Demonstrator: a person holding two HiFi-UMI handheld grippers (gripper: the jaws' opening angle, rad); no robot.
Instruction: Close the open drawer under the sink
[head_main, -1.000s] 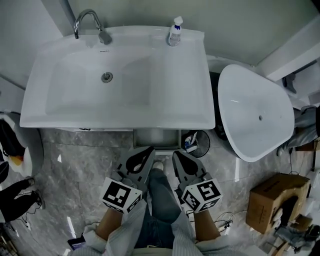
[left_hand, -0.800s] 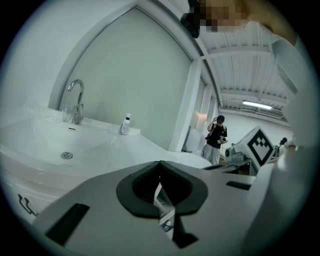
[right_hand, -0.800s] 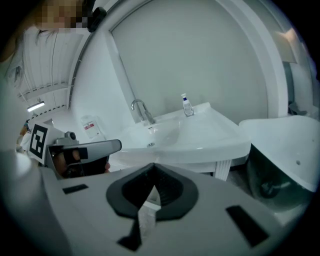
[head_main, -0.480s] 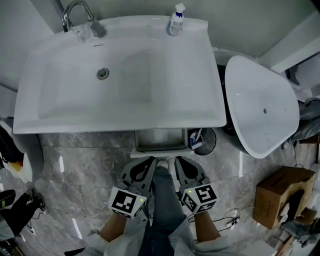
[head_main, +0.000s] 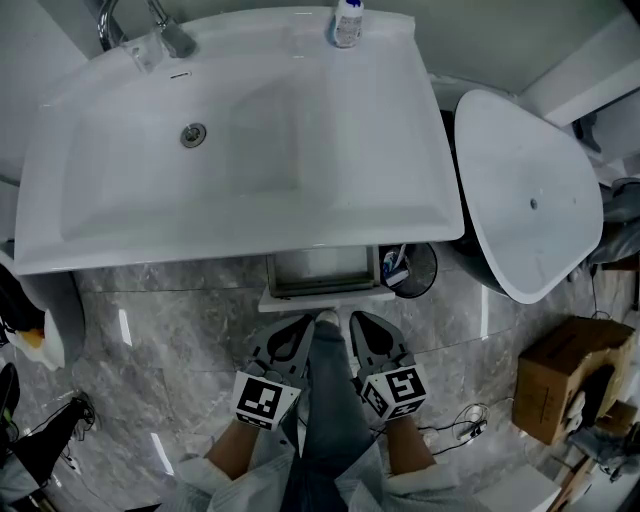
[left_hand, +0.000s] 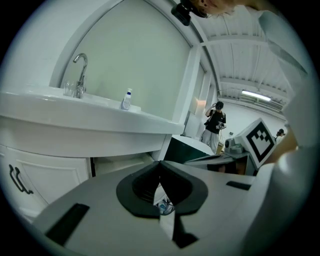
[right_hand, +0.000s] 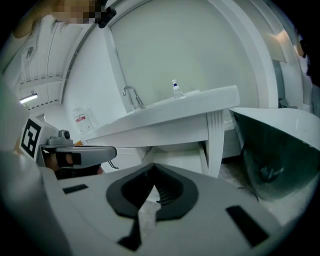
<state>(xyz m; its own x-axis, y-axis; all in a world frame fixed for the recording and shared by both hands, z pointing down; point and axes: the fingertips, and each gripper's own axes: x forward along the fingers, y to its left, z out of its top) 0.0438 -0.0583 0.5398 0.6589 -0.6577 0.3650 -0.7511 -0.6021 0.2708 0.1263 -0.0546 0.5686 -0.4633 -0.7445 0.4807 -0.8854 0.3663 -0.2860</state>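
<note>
Left gripper (left_hand: 160, 164): jaws pressed tip to tip, nothing held; only a narrow slit stays open behind the tips
Right gripper (right_hand: 152, 166): jaws also together at the tips, empty
Placing: both grippers held low, side by side, pointing at the drawer (head_main: 325, 297) and apart from it
Leg (head_main: 325, 400): in jeans, between the two grippers
Shoe (head_main: 326, 318): its toe is just beside the drawer front; whether it touches cannot be told
Drawer: under the sink's front edge, right of its middle, open; the white front sticks out past the rim and the grey inside shows from above
Sink (head_main: 400, 120): wide, white, one shallow basin
Drain (head_main: 193, 134): in the basin floor, left of the middle
Faucet (head_main: 130, 30): chrome, at the back left corner
Bottle (head_main: 346, 22): upright on the back rim, right of the middle
Cabinet door (left_hand: 45, 175): white, left of the drawer, with a dark handle
Bin (head_main: 415, 270): black, just beside the drawer on its right, partly under the sink's corner, with small things in it
Tub (head_main: 530, 190): white, oval, right of the sink, near the bin
Box (head_main: 570, 390): cardboard, on the floor at the far right, well apart from the drawer
Floor (head_main: 150, 340): glossy grey marble
Person (left_hand: 216, 120): far off in the left gripper view, standing, in dark clothes
</note>
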